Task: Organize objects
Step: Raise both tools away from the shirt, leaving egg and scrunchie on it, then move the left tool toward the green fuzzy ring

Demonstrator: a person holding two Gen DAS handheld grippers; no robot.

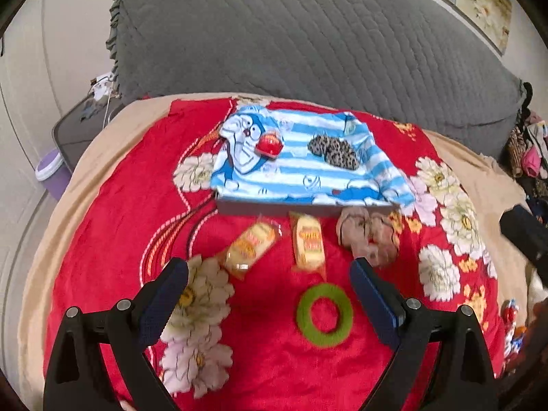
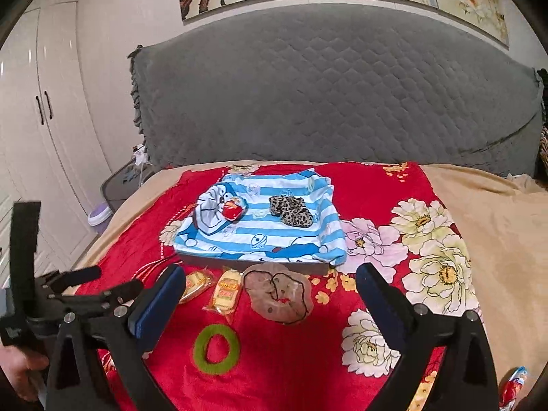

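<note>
A box draped in a blue-and-white striped cartoon cloth (image 1: 301,174) (image 2: 260,236) lies mid-bed. On it rest a red egg-shaped pack (image 1: 269,145) (image 2: 233,209) and a leopard-print scrunchie (image 1: 334,150) (image 2: 291,210). Before the box lie two yellow snack packs (image 1: 250,246) (image 1: 308,243) (image 2: 224,294), a beige scrunchie (image 1: 368,236) (image 2: 277,294) and a green ring (image 1: 325,315) (image 2: 215,349). My left gripper (image 1: 268,267) hovers open over the snack packs, holding nothing. My right gripper (image 2: 270,270) is open above the beige scrunchie, also holding nothing.
A red floral blanket (image 1: 102,226) (image 2: 376,191) covers the bed, with a grey quilted headboard (image 1: 308,34) behind. A red-and-blue wrapped item (image 2: 513,387) lies at the near right edge. A hand (image 2: 20,370) holds the other tool at the left. Clothes (image 1: 527,157) pile at right.
</note>
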